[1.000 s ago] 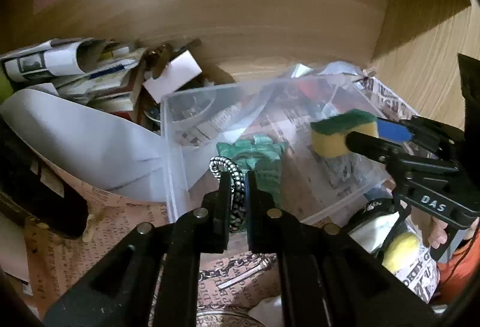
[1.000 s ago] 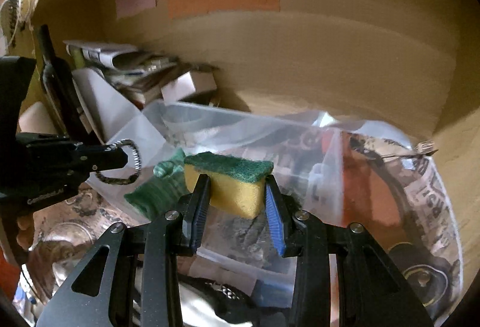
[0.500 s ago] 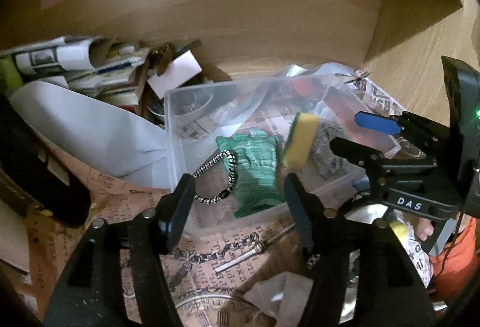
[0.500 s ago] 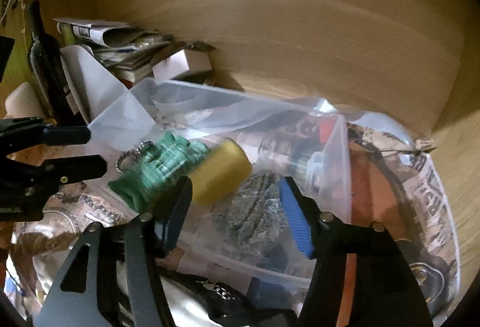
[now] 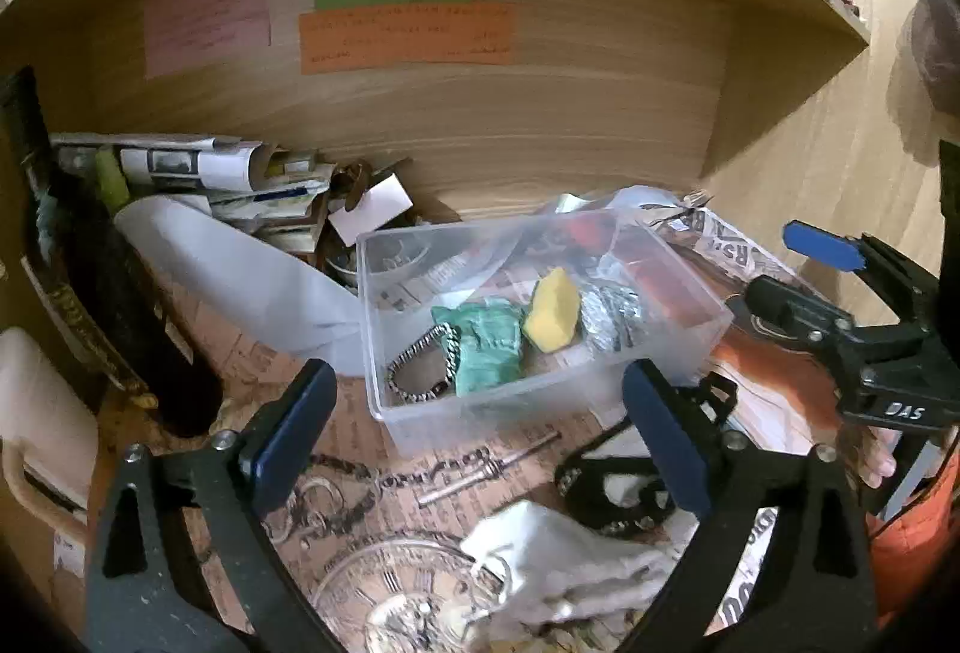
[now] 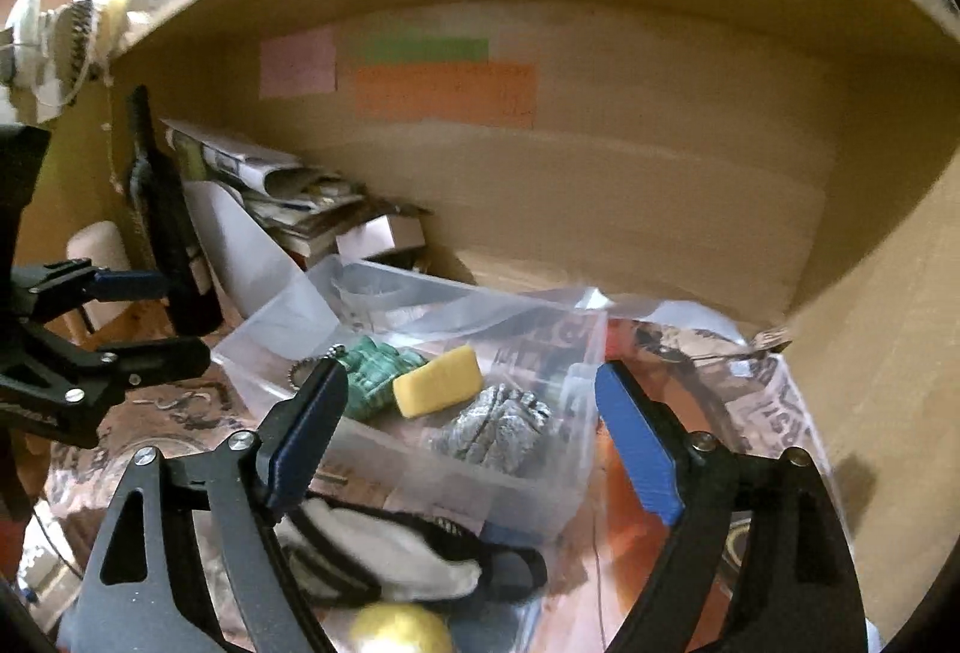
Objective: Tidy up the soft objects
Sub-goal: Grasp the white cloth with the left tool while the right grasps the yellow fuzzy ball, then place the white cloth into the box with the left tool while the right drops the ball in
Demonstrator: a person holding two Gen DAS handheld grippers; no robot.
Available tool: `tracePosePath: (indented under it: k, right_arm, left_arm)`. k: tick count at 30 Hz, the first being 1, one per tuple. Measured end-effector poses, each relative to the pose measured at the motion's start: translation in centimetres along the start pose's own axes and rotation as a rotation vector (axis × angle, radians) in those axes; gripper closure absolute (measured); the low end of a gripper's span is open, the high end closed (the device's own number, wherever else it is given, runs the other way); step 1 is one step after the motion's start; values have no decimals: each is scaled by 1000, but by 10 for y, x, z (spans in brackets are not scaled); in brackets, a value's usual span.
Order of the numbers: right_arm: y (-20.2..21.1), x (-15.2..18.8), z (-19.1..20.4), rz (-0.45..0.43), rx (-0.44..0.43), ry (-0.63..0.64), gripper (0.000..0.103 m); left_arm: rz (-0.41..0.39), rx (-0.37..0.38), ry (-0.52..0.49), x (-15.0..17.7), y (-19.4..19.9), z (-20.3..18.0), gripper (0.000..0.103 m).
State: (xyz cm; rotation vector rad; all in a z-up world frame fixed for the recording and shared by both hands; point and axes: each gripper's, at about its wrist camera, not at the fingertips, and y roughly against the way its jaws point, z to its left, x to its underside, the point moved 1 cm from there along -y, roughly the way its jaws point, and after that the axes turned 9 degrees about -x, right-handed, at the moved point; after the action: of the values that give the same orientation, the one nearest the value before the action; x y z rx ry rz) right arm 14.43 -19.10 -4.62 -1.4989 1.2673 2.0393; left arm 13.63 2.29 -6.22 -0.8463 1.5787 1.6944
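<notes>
Fingers of left gripper (image 5: 477,434) and right gripper (image 6: 471,440) spread wide, sponge (image 5: 552,317) in bin (image 5: 540,395).

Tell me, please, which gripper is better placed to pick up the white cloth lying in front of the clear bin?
Left, probably. The left gripper is open and empty, and the white cloth lies just below its fingertips. The right gripper is open too, but it faces the clear bin.

Wooden shelf (image 5: 540,155) floor lined with newspaper (image 5: 372,431). Directly on it sat a clear plastic box (image 5: 540,395), a stack of papers (image 5: 240,179) at back left, a dark bottle (image 5: 108,293), a chain (image 5: 420,473) and a white cloth (image 5: 552,551).
</notes>
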Motion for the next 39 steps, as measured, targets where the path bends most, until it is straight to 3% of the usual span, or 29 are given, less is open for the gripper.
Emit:
tracePosePath:
  k: [7, 16, 22, 24, 26, 30, 32, 34, 39]
  right_arm:
    - [19, 22, 4, 9, 3, -18, 19]
    - [14, 71, 9, 131, -35, -105, 19]
    - [3, 94, 12, 197, -54, -146, 20]
    - [-1, 98, 11, 207, -72, -173, 20]
    - [-3, 100, 9, 211, -81, -196, 24]
    - [-8, 105, 7, 226, -109, -225, 44]
    - [-10, 107, 8, 238, -116, -229, 52]
    - [-11, 110, 8, 247, -127, -229, 61]
    - [-8, 110, 9, 230, -120, -220, 63]
  left_arm:
    - [38, -3, 14, 26, 3, -3, 4]
    - [161, -11, 48, 62, -12, 1, 4]
    - [205, 4, 132, 85, -23, 4, 5]
    - [211, 19, 153, 88, -24, 4, 11]
    - [223, 46, 154, 91, -26, 3, 26]
    - [233, 84, 143, 94, -27, -3, 41]
    - [245, 109, 134, 94, -29, -7, 56]
    - [258, 136, 130, 95, -31, -10, 64]
    - [268, 156, 155, 95, -31, -9, 76]
